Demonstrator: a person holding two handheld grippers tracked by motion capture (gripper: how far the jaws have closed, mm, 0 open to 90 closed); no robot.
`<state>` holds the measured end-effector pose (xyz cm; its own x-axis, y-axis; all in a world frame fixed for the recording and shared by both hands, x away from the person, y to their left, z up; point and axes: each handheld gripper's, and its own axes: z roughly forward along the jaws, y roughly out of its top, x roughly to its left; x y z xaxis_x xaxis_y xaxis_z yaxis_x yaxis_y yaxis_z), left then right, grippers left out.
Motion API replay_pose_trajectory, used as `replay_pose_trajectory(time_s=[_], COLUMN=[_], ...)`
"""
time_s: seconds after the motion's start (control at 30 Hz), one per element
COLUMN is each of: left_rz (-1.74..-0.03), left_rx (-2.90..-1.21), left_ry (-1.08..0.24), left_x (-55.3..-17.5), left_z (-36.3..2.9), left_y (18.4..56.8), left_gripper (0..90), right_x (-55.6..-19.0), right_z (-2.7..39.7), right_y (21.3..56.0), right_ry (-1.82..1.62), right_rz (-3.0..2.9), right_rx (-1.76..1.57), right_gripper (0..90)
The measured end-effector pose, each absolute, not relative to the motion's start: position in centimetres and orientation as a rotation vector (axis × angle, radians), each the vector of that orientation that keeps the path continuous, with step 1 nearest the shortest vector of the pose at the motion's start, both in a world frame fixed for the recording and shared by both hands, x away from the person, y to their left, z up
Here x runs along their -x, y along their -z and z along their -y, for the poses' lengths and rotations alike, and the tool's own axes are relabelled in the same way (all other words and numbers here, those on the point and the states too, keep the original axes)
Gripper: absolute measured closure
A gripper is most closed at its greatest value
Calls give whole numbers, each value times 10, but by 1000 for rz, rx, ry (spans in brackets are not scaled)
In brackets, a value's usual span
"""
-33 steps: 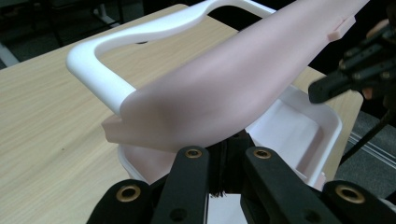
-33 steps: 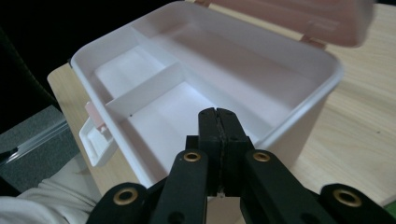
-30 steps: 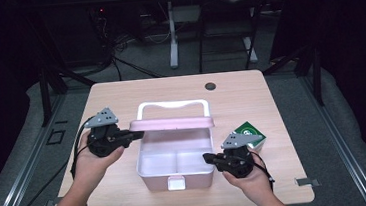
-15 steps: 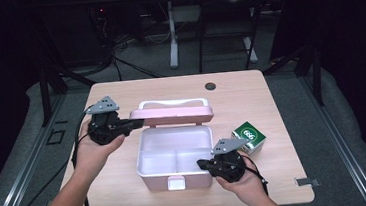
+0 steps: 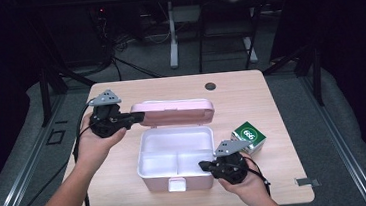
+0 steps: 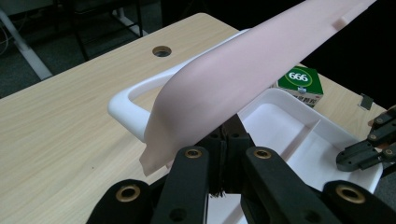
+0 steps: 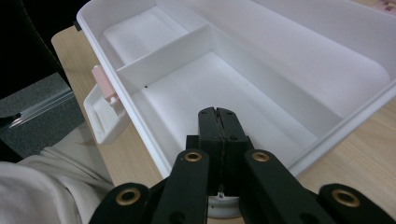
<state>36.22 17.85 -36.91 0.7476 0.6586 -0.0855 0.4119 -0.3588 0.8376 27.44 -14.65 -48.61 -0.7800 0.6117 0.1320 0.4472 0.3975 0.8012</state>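
Lunchbox [image 5: 176, 161] sat near the front middle of the table [image 5: 250, 94], its pink lid [image 5: 173, 112] raised at the back and its white, divided inside bare. The left gripper [image 5: 137, 118] had its jaws together, tips under the lid's left end, propping it rather than pinching it; in the left gripper view the lid [image 6: 243, 79] ran across above the closed jaws, with the white handle [image 6: 128, 105] curving behind. The right gripper [image 5: 204, 165], jaws likewise pressed together with nothing between them, rested at the box's front right rim, and in the right gripper view its tips hung over the near compartment [image 7: 205, 93]. A small green carton [image 5: 248, 136] stood just beside the box on the right.

The likeliest slip, I judged, was the lid: held up by a propping contact alone, it could slide off the jaws and drop shut. If the right gripper were over the tray then, the lid would land on it. A firm push on the lid could also drag the light box across the table.
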Motion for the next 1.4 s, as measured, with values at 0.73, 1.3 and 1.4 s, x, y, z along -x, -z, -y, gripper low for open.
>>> replay_pose_trajectory(time_s=[0.73,1.3,1.4], left_rz=[-872,-947,-960], left_rx=[-2032,-2126,-2153], left_ry=[-355,-381,-391], left_x=[-388,-409,-412], left_z=[-175,-175,-176], left_y=[371,383,386], left_gripper=[891,865,859], right_x=[-277,-276,-276], right_z=[151,150,150], right_y=[486,487,487], right_ry=[-1357,-1355,-1354], right_rz=[-2482,-2475,-2473], right_rx=[-960,-953,-955], right_gripper=[900,900,900])
